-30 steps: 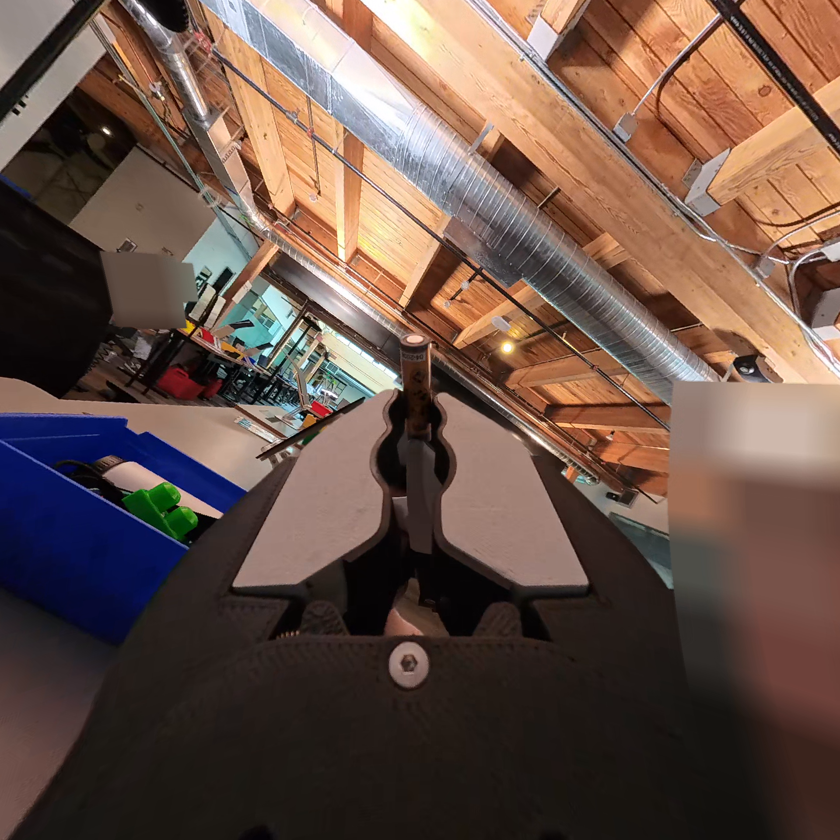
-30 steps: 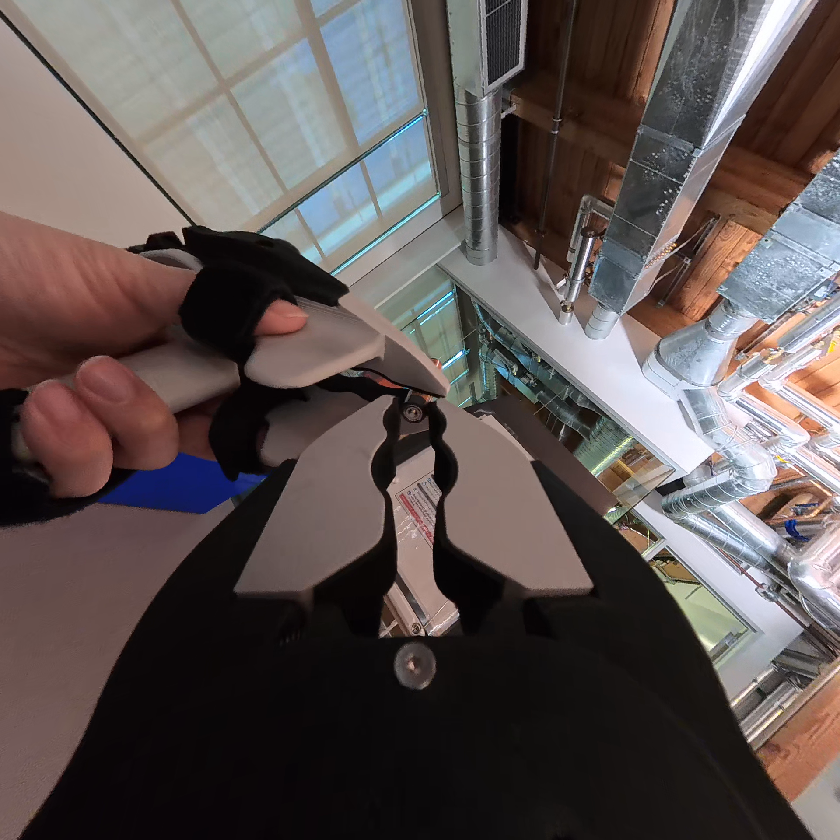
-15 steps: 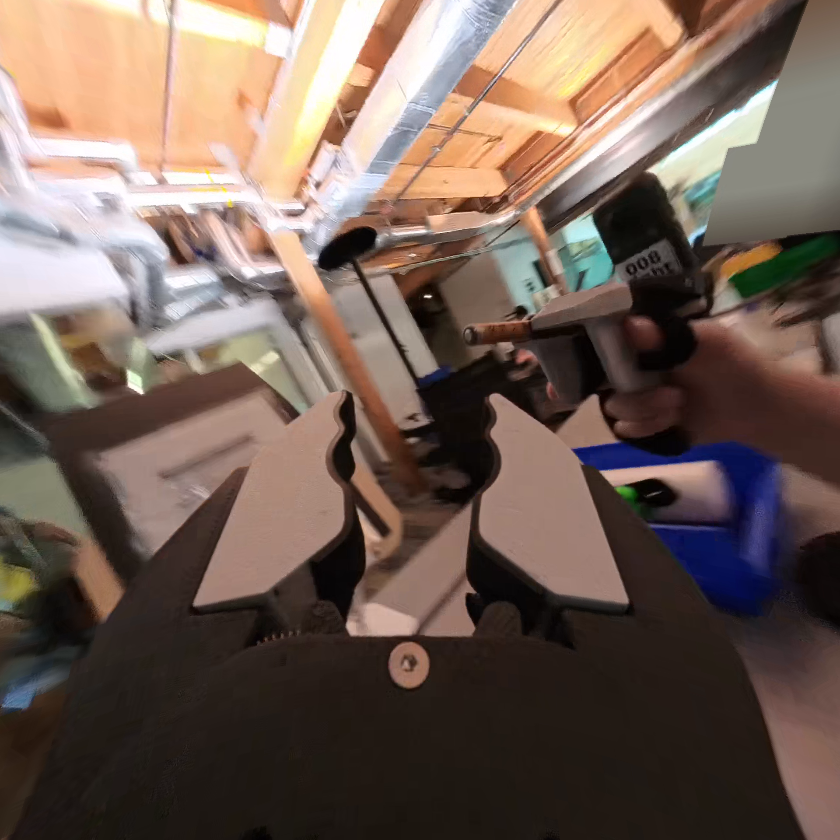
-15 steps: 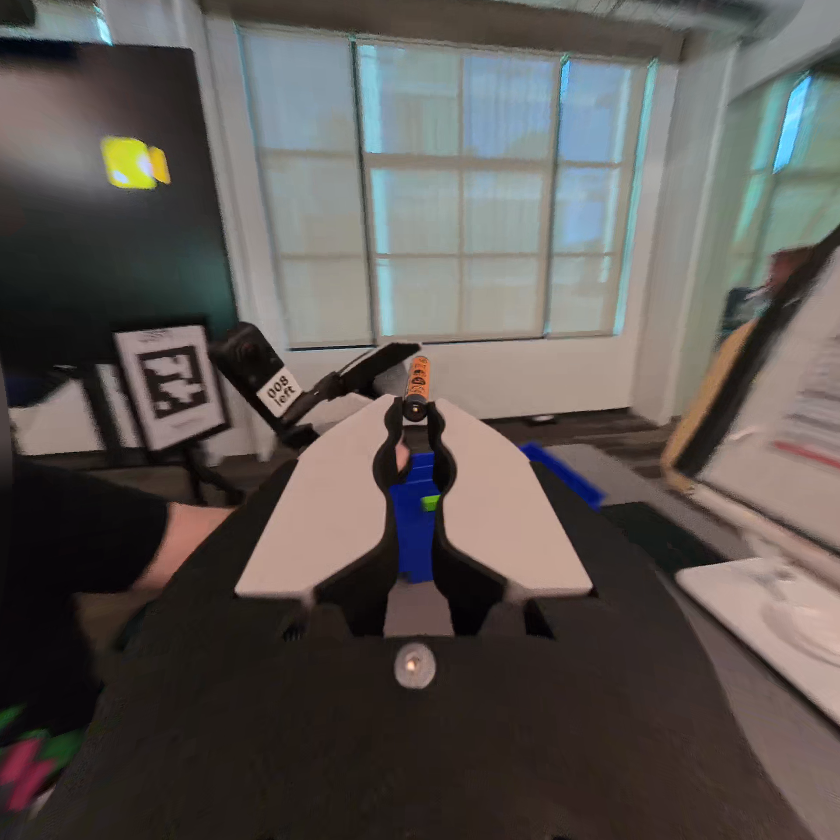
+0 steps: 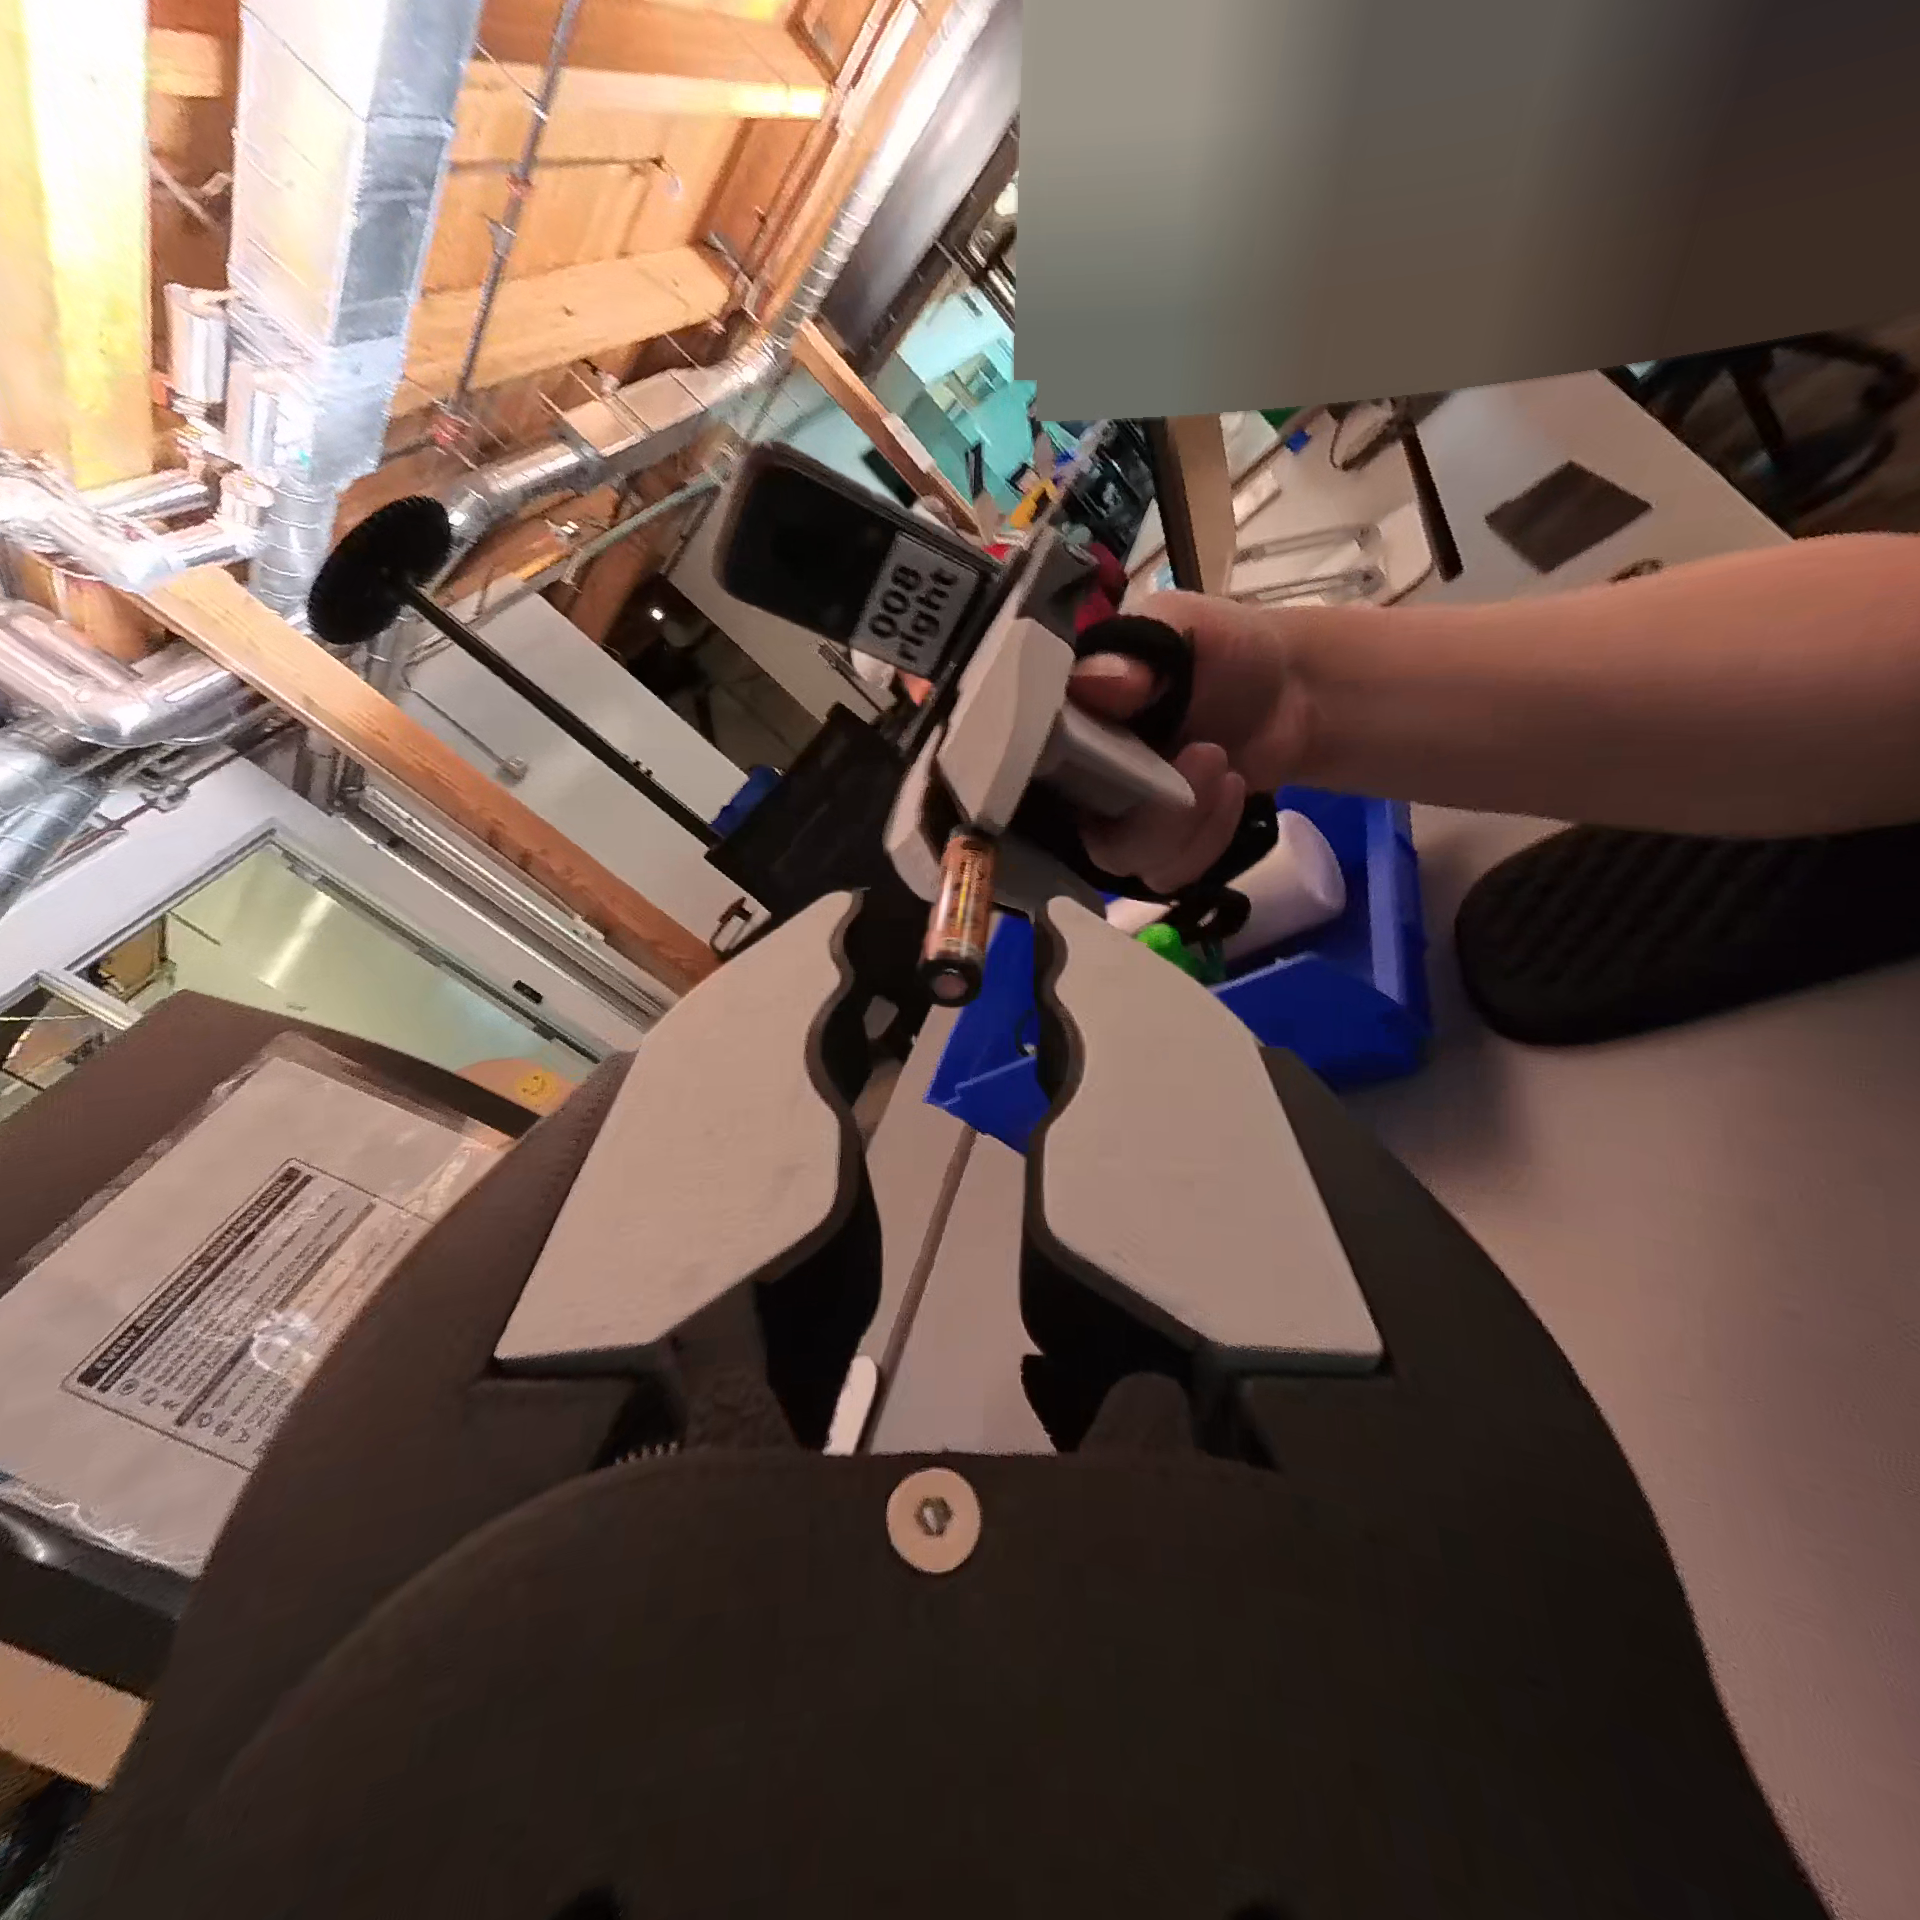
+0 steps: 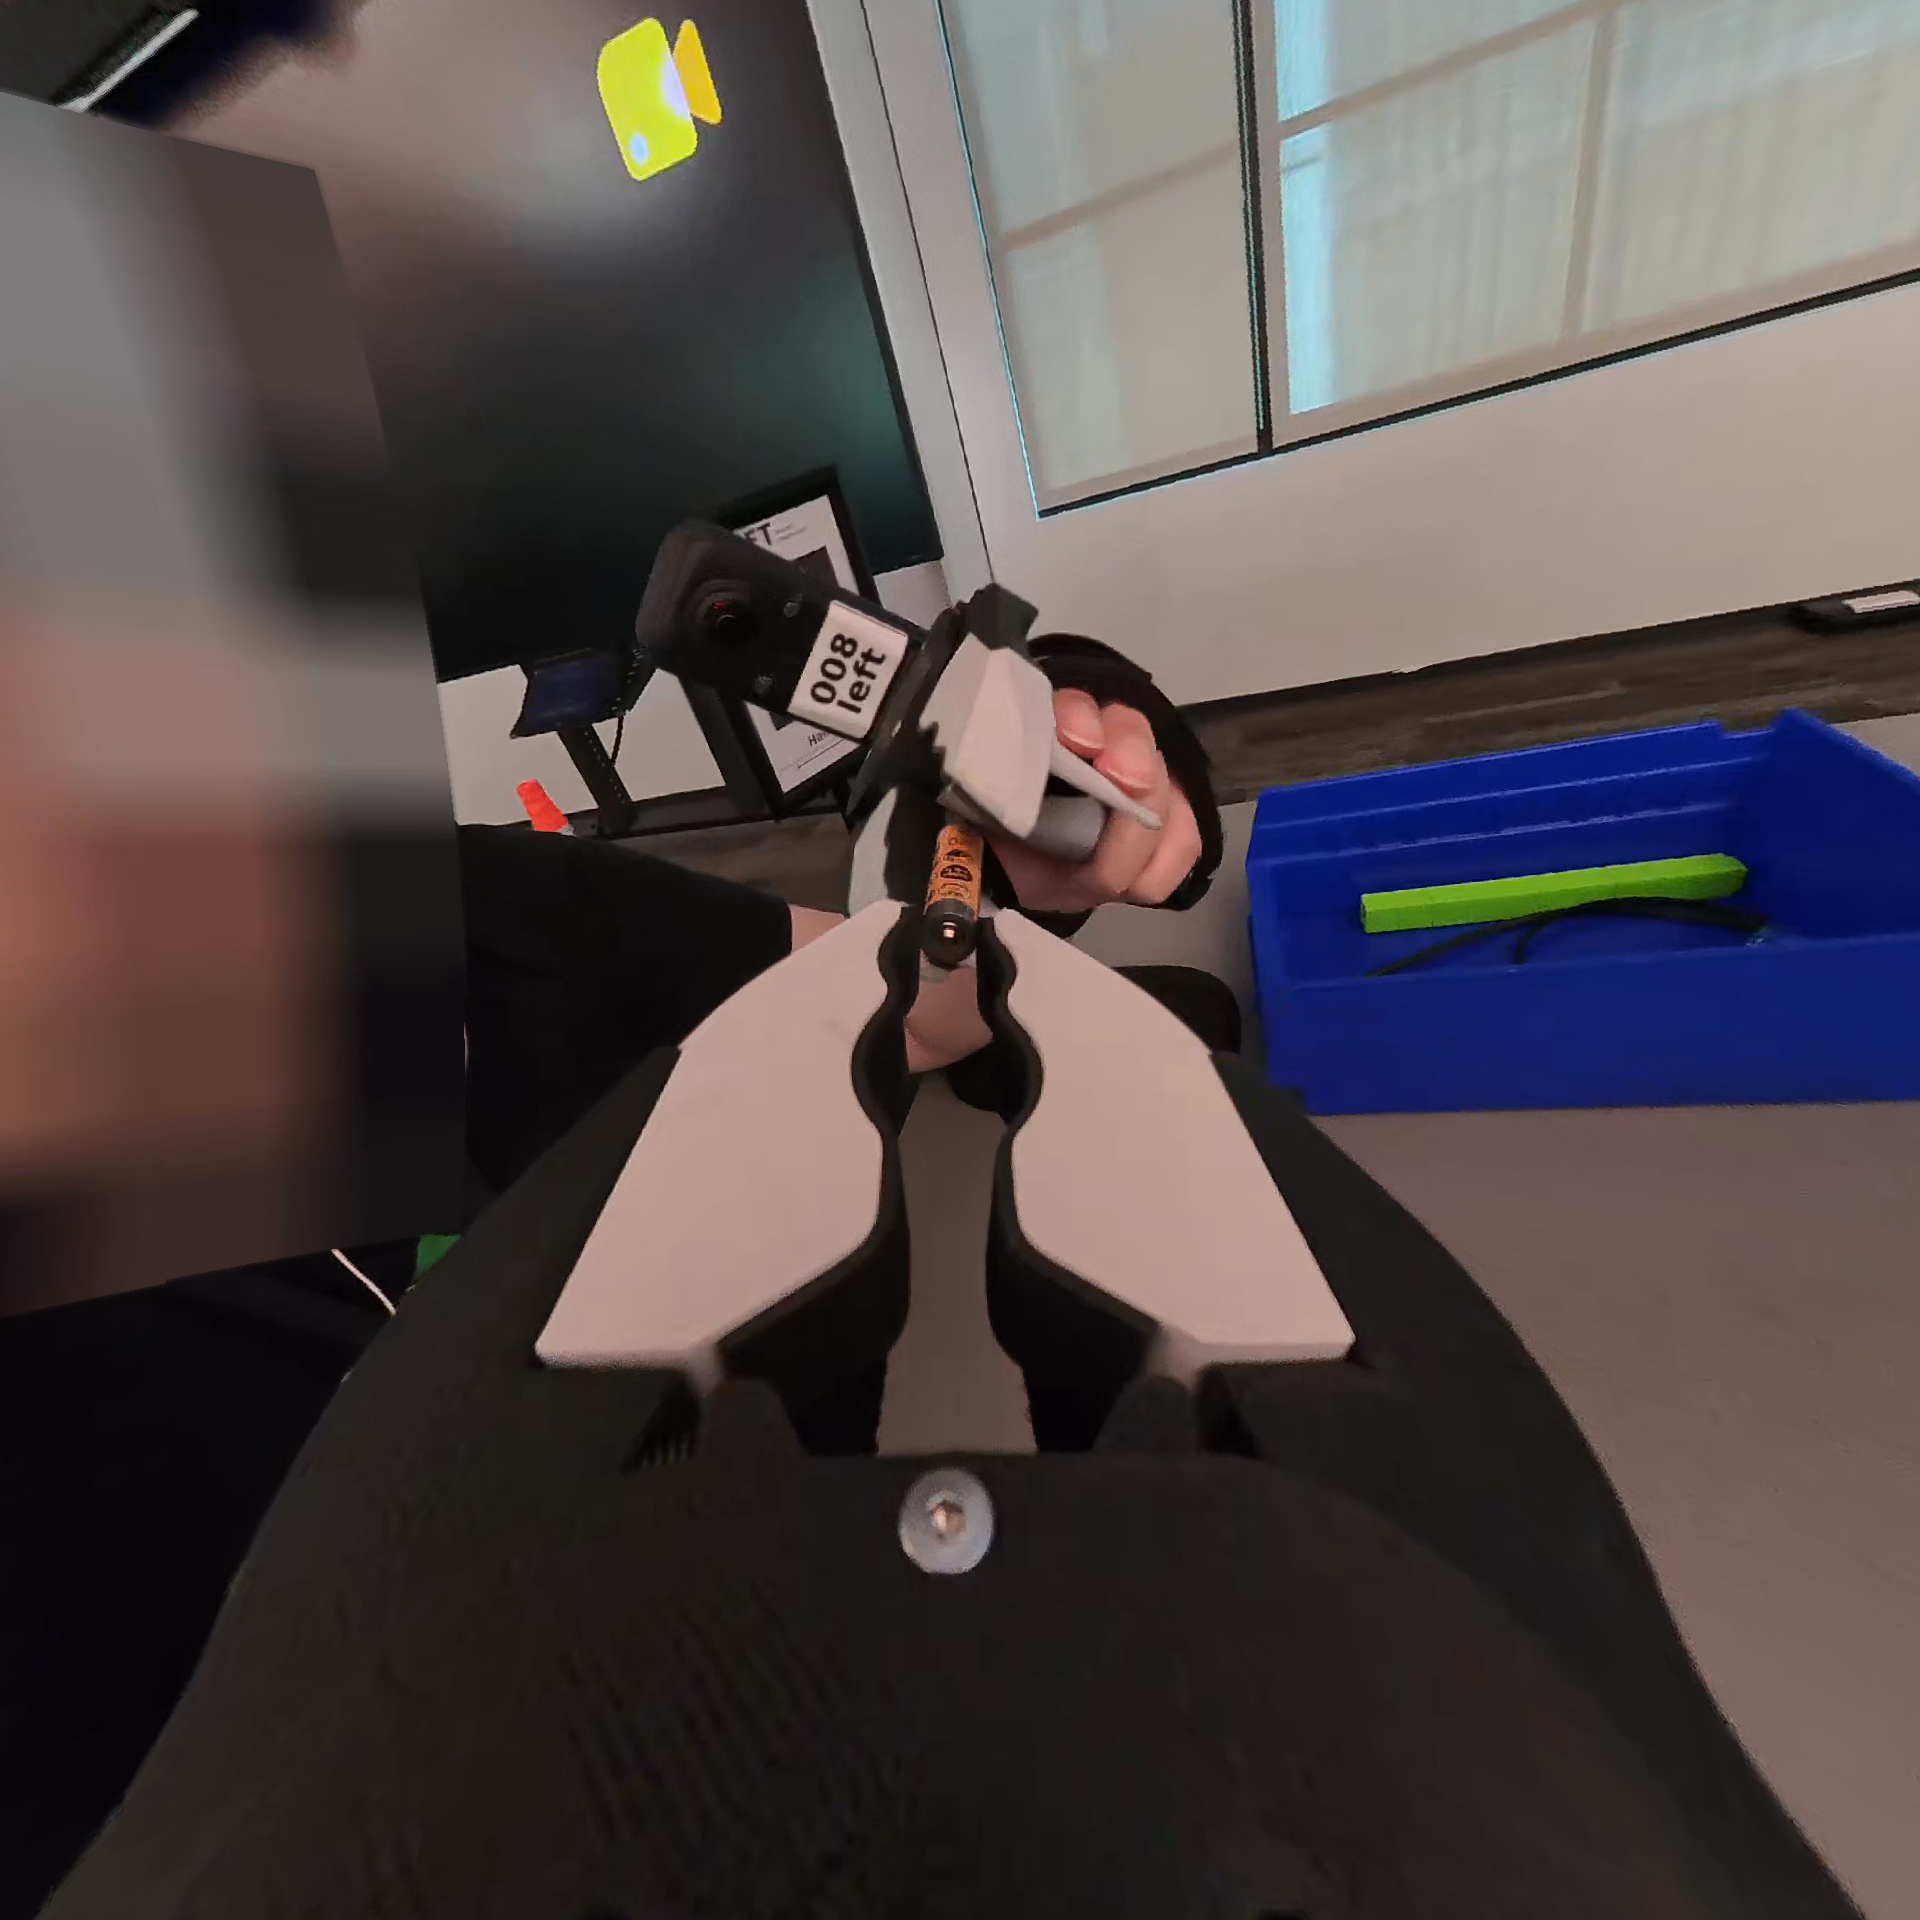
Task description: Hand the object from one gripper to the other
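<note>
An orange and black battery [image 5: 961, 904] is gripped at one end by my right gripper [image 6: 945, 935], which is shut on it above the grey table [image 6: 1558, 1247]. In the left wrist view the right gripper [image 5: 961, 842] holds the battery with its free end pointing at me. My left gripper [image 5: 948, 925] is open, its fingertips on either side of that free end with a gap on both sides. In the right wrist view the battery [image 6: 954, 868] reaches in between the fingers of the left gripper [image 6: 935, 831]. A hand holds each gripper.
A blue bin [image 6: 1558, 997] stands on the table to the right and holds a green bar [image 6: 1548, 888] and a black cable. In the left wrist view the bin [image 5: 1340, 997] shows a white cylinder [image 5: 1299, 873]. A black padded rest [image 5: 1662, 935] lies beside it. My left and right fingertips are right by each other.
A second ago my left gripper held the battery; my right gripper took it and the left opened. Since then the grippers have come together, and the open left fingers now flank the battery's free end.
</note>
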`<action>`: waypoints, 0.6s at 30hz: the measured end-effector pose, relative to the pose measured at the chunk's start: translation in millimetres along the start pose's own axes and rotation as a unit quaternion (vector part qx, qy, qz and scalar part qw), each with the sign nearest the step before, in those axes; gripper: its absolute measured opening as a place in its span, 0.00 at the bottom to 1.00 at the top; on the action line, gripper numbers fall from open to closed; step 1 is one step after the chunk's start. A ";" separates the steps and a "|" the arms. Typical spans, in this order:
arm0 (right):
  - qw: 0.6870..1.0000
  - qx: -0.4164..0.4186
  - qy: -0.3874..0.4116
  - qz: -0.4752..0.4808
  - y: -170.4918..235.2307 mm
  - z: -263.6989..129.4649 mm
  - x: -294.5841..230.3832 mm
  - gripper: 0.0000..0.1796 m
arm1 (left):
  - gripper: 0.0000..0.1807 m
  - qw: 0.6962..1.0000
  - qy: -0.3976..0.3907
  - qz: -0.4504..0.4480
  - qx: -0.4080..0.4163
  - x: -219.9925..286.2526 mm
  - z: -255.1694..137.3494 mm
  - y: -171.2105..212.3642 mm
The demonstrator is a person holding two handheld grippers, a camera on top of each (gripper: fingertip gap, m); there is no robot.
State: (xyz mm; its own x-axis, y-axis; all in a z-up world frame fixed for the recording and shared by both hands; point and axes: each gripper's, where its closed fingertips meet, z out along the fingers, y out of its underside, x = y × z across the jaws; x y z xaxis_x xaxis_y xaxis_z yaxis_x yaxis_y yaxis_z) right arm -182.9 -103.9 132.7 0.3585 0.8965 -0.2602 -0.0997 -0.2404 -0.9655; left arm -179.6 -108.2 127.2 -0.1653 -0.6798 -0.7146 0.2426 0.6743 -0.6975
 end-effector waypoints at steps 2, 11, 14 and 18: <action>1.000 -0.008 0.000 -0.001 3.4 1.5 1.3 0.06 | 0.06 1.000 -0.003 0.019 -0.004 2.9 1.7 1.3; 0.901 0.040 0.343 -0.261 -32.0 -18.5 55.9 0.32 | 0.06 0.926 -0.250 0.233 -0.157 -54.7 -6.5 30.1; 0.851 0.034 0.386 -0.354 -38.0 -5.0 42.2 0.31 | 0.05 0.899 -0.298 0.273 -0.171 -59.7 -7.3 29.0; 0.821 0.013 0.409 -0.398 -34.9 9.4 33.4 0.30 | 0.05 0.876 -0.313 0.310 -0.197 -59.7 -6.5 32.0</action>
State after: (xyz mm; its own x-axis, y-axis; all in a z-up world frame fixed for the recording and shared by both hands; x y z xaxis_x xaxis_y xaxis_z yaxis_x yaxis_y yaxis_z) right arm -176.2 -62.1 157.7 0.8224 0.2132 0.5274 0.4518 0.3187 -0.8333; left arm -168.2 -44.2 147.2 0.4674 -0.0892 -0.8795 -0.2679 0.9338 -0.2371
